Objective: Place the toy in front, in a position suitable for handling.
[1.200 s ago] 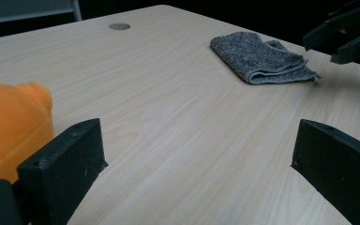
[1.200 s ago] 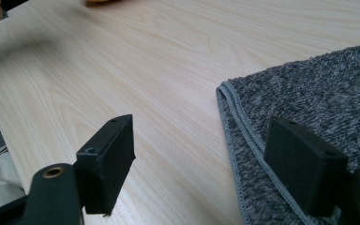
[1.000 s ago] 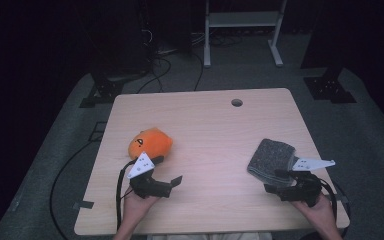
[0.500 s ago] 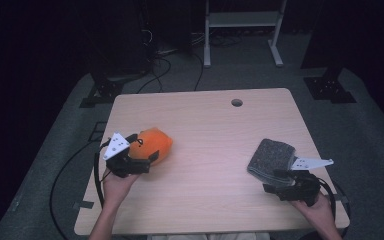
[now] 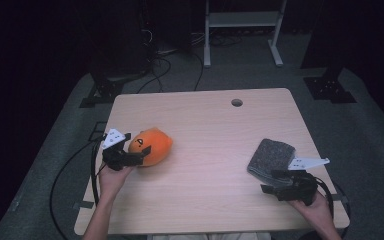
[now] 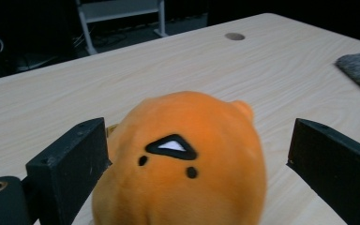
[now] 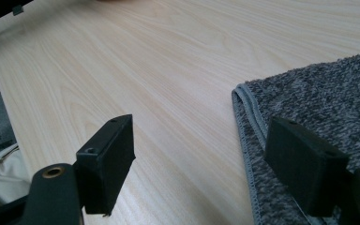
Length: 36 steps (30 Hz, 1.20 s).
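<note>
Claw, left [image 6: 192,187]: spread, my jaws straddling the orange plush toy [image 6: 187,159] | toy dead ahead | right claw [image 7: 206,168] spread beside towel [image 7: 318,112].

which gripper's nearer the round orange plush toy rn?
Left. The left gripper has its open jaws on either side of the round orange plush toy. The right gripper sits across the table, open at the edge of the folded grey towel.

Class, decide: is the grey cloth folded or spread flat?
Folded: the cloth shows doubled layers along its hemmed edge, a compact pad.
</note>
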Available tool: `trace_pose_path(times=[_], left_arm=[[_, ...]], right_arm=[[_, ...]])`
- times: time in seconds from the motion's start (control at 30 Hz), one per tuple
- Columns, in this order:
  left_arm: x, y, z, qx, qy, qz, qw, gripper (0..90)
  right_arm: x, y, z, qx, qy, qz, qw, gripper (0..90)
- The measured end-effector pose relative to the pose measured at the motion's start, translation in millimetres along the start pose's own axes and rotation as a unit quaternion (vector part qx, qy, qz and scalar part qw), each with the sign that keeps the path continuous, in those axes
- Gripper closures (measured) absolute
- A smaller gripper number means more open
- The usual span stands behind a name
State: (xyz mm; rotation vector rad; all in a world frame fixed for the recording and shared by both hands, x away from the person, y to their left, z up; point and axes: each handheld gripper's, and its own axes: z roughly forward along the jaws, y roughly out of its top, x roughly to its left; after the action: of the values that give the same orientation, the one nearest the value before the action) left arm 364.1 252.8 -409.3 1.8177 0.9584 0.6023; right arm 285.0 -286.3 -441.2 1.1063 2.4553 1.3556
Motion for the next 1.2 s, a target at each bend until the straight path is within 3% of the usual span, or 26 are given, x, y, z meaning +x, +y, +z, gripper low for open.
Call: trace_pose_path(times=[0.2,0.3,0.37,0.5,0.57,0.93,1.1,1.2], left_arm=[[7.9,-11.4,13.8,0.058,-0.004,-0.02,0.9981,11.2],[10.5,-20.2,12.7,0.039,-0.014,-0.027,0.9988,19.3],[12.4,-22.0,11.7,0.041,-0.022,-0.038,0.9982,27.5],[13.3,-21.2,8.0,0.047,-0.022,-0.031,0.9982,39.7],[14.5,-20.8,6.3,0.038,-0.02,-0.038,0.9983,45.2],[14.3,-8.5,-1.2,0.028,-0.036,-0.041,0.9981,50.0],[3.4,-2.3,-3.2,0.01,-0.057,-0.044,0.9973,50.1],[-9.8,3.2,-1.4,-0.001,-0.074,-0.042,0.9964,49.9]], right_arm=[[1.9,-1.1,-1.1,0.004,0.0,-0.001,1.0,23.3],[3.6,-0.8,-1.3,0.003,0.001,-0.004,1.0,23.3],[4.0,-1.5,-1.1,0.007,-0.001,-0.007,0.9999,23.3],[2.5,-3.3,-1.9,0.009,-0.001,-0.002,1.0,23.3],[1.8,-2.9,-2.9,0.002,0.0,0.0,1.0,23.3],[0.6,1.3,3.5,0.008,0.001,0.003,1.0,23.3],[0.1,1.4,3.9,0.008,0.002,0.004,1.0,23.3],[-0.1,2.8,3.9,0.002,-0.003,0.003,1.0,23.3]])
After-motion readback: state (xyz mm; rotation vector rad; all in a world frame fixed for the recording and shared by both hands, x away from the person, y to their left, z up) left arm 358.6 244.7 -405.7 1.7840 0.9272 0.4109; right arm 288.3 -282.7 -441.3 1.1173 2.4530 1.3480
